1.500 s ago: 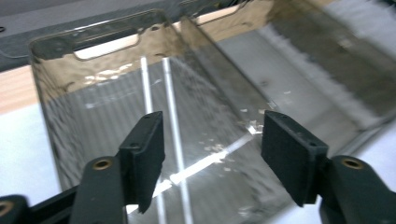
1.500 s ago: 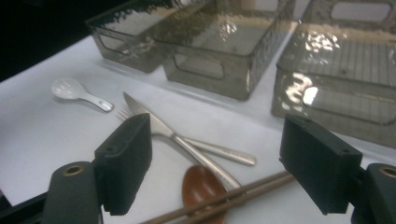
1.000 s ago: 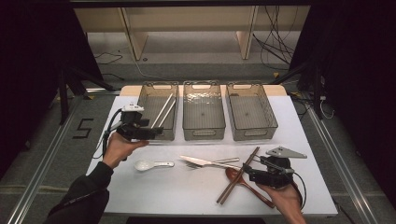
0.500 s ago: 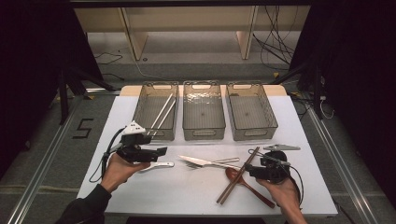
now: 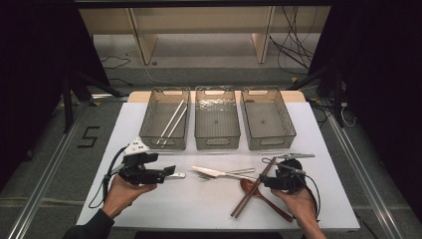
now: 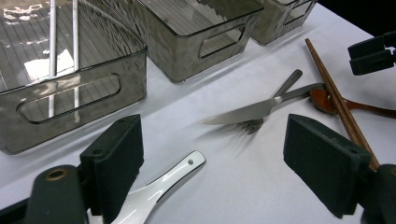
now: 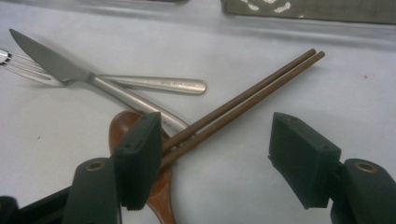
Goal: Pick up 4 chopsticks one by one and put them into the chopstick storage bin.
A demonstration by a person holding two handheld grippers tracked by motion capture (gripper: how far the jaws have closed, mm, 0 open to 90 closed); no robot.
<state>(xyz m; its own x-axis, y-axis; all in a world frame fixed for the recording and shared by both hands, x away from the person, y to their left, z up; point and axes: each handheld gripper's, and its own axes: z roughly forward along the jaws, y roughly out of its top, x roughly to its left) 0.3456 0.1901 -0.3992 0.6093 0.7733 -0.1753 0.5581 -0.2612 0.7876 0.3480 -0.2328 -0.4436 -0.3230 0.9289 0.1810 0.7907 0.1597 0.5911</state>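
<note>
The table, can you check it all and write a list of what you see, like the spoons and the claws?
Surface: white table, cutlery scattered near its front.
Job's things: white spoon between the left claw jaws, unpinched; brown chopsticks crossing a wooden spoon at the right claw.
Clutter: knife, fork; three bins, silver chopsticks in the left one.
Claws: both open, jaws just moving.
Cables: one trails from each claw.
Surroundings: floor wires, wooden legs.
</note>
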